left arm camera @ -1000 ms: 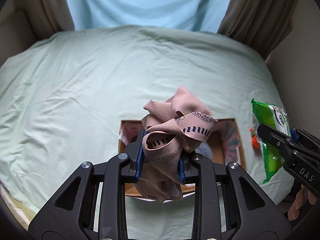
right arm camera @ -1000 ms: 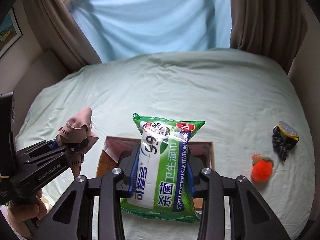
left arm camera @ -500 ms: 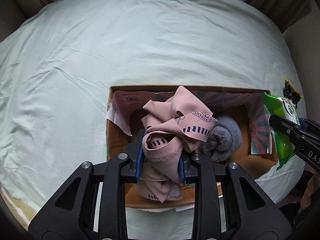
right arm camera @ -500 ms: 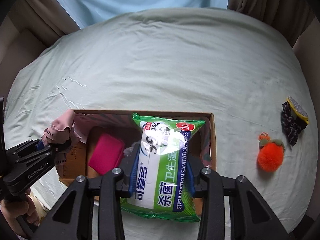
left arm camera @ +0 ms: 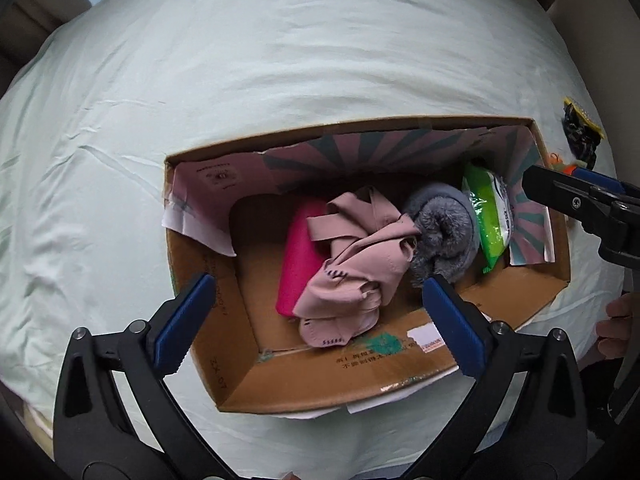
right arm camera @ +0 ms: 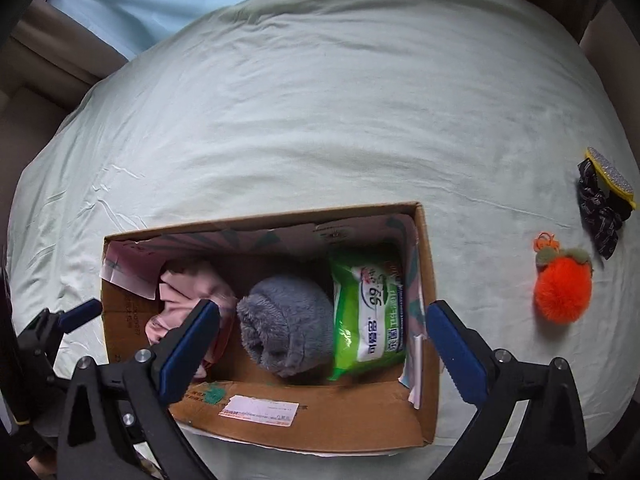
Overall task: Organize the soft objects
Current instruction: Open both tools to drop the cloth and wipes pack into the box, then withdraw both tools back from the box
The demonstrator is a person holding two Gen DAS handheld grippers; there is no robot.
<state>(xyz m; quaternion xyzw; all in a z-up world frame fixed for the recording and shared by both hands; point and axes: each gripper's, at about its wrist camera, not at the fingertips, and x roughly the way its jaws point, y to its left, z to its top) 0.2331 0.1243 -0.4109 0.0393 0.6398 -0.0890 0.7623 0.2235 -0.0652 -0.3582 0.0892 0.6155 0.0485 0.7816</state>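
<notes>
A cardboard box (left arm camera: 404, 346) (right arm camera: 308, 424) sits on the bed. Inside lie a crumpled pink cloth (left arm camera: 356, 264) (right arm camera: 188, 292), a magenta item (left arm camera: 300, 256), a grey fluffy roll (left arm camera: 442, 236) (right arm camera: 286, 320) and a green wipes pack (left arm camera: 490, 216) (right arm camera: 370, 320). My left gripper (left arm camera: 320, 324) hangs above the box, jaws opening wide, the pink cloth lying loose below them. My right gripper (right arm camera: 322, 344) is above the box's right half, jaws opening wide too, the wipes pack resting free on the box floor.
An orange pompom toy (right arm camera: 562, 286) and a dark scrunchie with a yellow-edged pad (right arm camera: 602, 204) lie on the pale green sheet (right arm camera: 320, 120) right of the box. Curtains and a light blue panel stand beyond the bed. A hand (left arm camera: 614, 332) shows at the right edge.
Both grippers have sunk toward the box and opened. The pink cloth dropped from the left jaws into the box, and the wipes pack dropped from the right jaws beside the grey roll.
</notes>
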